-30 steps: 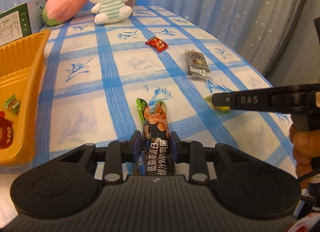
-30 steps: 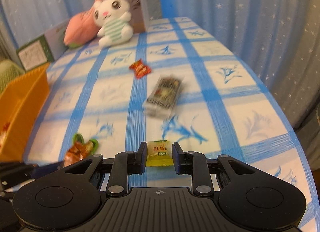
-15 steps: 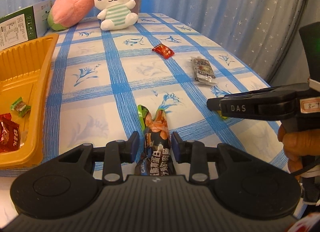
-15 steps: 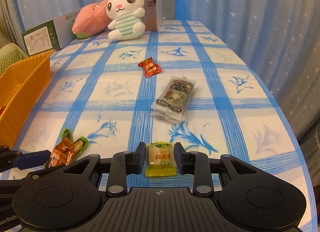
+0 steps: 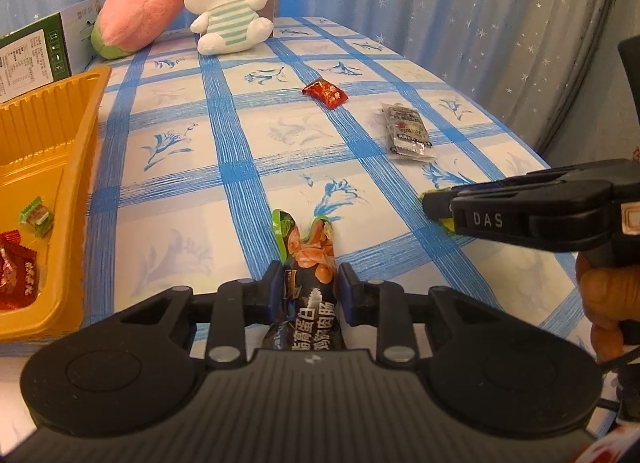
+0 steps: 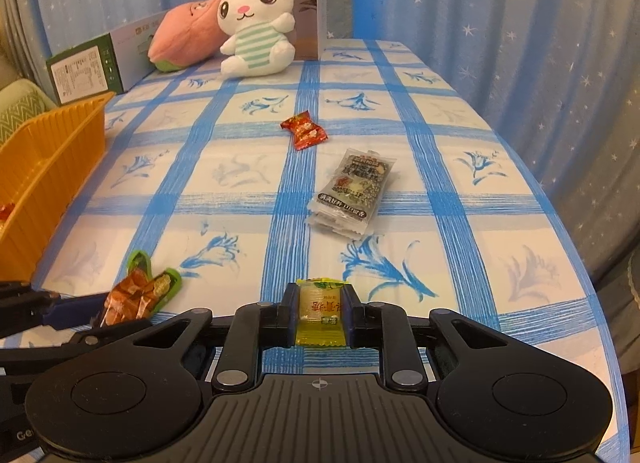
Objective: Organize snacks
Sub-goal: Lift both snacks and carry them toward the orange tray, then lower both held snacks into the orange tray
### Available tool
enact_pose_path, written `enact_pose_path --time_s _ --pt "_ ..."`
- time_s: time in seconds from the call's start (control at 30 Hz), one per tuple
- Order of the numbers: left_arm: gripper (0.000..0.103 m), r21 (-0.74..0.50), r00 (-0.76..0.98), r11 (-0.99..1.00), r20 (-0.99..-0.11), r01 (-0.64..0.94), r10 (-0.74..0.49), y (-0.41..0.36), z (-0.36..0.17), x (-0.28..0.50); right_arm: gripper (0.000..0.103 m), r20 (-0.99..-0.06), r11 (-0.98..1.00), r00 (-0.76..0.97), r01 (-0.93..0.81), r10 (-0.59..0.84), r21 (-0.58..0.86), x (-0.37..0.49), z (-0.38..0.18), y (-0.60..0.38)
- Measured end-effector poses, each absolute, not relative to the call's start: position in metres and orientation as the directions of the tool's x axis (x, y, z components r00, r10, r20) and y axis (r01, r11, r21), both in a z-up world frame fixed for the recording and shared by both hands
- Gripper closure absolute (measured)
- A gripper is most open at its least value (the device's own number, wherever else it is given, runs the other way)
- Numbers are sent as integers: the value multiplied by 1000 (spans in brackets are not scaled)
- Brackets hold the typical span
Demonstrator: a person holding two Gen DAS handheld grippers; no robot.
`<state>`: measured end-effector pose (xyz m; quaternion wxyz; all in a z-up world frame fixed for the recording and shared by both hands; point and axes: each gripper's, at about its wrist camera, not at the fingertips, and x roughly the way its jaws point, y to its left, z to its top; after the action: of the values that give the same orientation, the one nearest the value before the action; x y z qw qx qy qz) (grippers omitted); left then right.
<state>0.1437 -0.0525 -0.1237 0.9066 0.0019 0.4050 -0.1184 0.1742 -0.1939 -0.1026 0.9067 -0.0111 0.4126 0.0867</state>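
Since a second ago you've lifted both grippers: left gripper (image 5: 306, 297) clamps the sausage pack (image 5: 306, 263), right gripper (image 6: 318, 313) pinches the yellow candy (image 6: 320, 309); carry them to the orange tray (image 5: 76, 151).

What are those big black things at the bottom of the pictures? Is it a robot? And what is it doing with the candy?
No robot here: a person holds a grabbing tool in each hand, and each tool has a camera looking forward along its jaws. So one picture comes from the left tool, the other from the right.

The left gripper is shut on a sausage snack packet. The right gripper is shut on a yellow candy.

On the blue checked tablecloth lie a red candy and a clear seasoning-style packet. At the far end sit a white bunny toy, a pink plush and some boxes.

At the left stands an orange tray with a few candies already inside. The held snacks probably go there.
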Motion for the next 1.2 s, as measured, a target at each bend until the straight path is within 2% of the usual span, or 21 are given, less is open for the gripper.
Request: enact_pose_path --time_s 0.53,1.2 --pt "77 -118 696 976 -686 181 -212 -30 -71 86 81 -671 975 708 -164 220 147 112 -44 -188" --pt "77 -121 765 992 -637 24 -96 56 -11 35 81 -631 933 696 -332 342 140 65 1 -94"
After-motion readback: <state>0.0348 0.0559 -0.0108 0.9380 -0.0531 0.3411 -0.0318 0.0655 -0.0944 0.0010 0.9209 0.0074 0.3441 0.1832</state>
